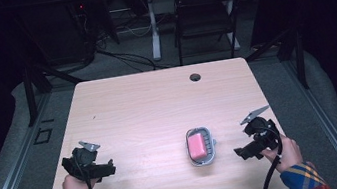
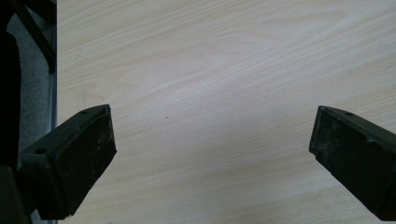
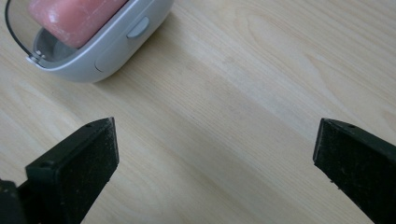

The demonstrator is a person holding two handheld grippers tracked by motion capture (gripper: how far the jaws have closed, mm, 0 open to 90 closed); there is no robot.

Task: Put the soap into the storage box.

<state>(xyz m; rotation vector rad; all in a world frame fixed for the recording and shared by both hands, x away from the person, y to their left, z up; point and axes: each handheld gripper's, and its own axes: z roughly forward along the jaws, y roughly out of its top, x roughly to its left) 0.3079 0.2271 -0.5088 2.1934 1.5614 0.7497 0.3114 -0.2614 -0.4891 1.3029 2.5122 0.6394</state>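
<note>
Soap (image 3: 74, 18) and dish (image 3: 116, 46) cut off by frame; right gripper (image 3: 215, 154) wide, empty

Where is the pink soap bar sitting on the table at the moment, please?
In the high view, the pink soap bar lies in the grey soap dish on the table's near right part, just left of the open right gripper.

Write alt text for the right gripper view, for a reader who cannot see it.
A pink bar of soap lies in a pale grey plastic soap dish at the upper left, on a light wooden table. The right gripper has its two black jaws wide open at the bottom corners, with bare wood between them, apart from the dish.
</note>
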